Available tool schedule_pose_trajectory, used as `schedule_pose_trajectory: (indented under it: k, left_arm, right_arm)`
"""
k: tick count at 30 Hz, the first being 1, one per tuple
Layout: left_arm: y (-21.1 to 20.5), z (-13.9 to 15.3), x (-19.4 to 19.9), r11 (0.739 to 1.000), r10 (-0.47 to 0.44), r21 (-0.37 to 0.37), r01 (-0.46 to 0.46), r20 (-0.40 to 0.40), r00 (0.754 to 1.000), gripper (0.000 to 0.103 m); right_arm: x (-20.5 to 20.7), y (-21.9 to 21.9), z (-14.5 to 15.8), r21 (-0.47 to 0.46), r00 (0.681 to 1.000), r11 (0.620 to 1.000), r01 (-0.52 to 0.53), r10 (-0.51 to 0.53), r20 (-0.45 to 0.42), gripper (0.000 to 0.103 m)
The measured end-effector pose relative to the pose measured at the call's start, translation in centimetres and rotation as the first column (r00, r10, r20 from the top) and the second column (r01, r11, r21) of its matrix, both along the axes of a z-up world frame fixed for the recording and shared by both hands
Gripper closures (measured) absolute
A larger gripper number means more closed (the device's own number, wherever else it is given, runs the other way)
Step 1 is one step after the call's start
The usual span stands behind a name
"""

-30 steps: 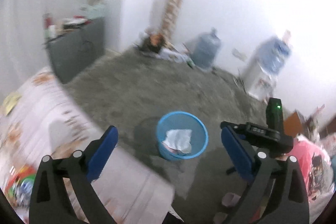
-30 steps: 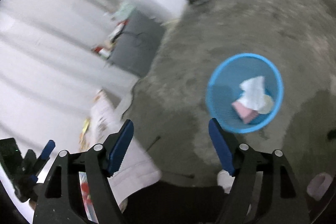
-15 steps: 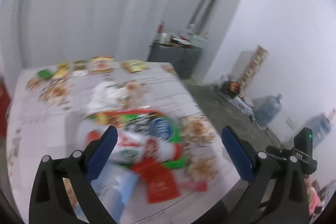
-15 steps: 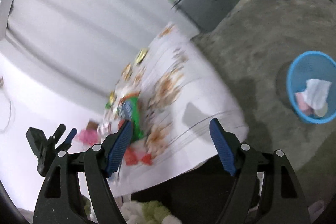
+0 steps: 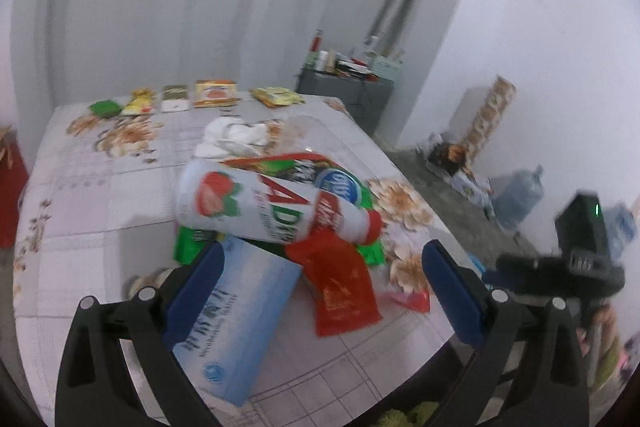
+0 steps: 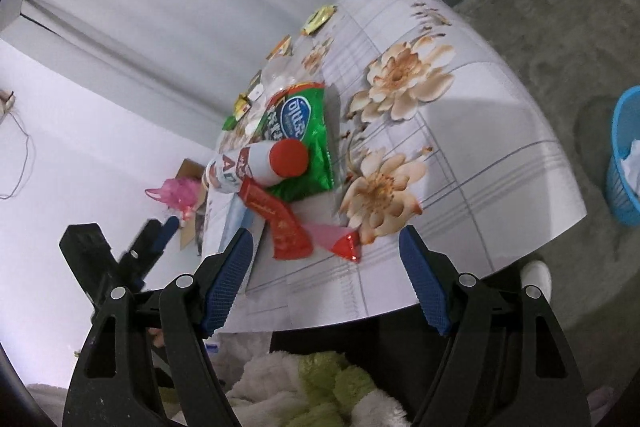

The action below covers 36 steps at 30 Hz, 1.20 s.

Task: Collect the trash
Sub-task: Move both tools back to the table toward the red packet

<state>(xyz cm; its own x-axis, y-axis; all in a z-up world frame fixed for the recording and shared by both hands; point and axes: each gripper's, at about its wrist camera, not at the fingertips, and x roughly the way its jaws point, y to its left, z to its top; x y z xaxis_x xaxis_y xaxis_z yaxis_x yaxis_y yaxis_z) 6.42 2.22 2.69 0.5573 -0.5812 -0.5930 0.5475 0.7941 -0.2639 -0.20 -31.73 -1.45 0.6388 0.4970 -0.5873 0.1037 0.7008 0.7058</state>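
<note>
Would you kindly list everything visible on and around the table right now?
bottle: one, white with red cap, lying on the green bag
green bag: one, under the bottle
red wrapper: one, near table edge
tissue box: one, pale blue, front of table
snack packets: several, far edge
table: one, floral cloth
bin: one, blue, on floor
left hand-held gripper: open, empty
right hand-held gripper: open, empty
</note>
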Motion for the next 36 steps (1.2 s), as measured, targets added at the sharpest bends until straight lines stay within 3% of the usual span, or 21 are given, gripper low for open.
schedule_pose_trajectory:
  k: [6, 12, 22, 28, 36]
  left_arm:
    - [-3.9, -2.1, -1.1, 0.993, -0.056, 0.105, 0.050, 0.051, 0.997, 0.010]
    - [-6.8, -4.7, -2.7, 0.968, -0.124, 0.230, 0.105, 0.068, 0.990, 0.019]
    - [-10.5, -9.5, -2.3, 0.894, -0.119, 0.441, 0.083, 0.056, 0.991, 0.034]
    - [-10.7, -9.8, -2.4, 0.898, -0.121, 0.434, 0.077, 0.075, 0.990, 0.043]
    - [-10.5, -9.6, -2.6, 0.916, -0.156, 0.376, 0.139, 0.014, 0.988, 0.076]
  right_arm:
    - [0.1, 0.9, -0.1, 0.001, 1.000, 1.000, -0.006, 0.006, -0.016, 0.031]
    - [0.4, 0.8, -0.7, 0.003, 1.000, 1.000, 0.000, 0.000, -0.030, 0.031]
    - [0.7, 0.4, -1.6, 0.027, 0.999, 1.000, 0.011, -0.009, -0.049, 0.031]
    - [0.7, 0.0, -1.8, 0.036, 0.999, 0.999, 0.018, -0.016, -0.051, 0.031]
    - [0.3, -0.4, -1.8, 0.051, 0.999, 0.998, 0.022, -0.019, -0.045, 0.031]
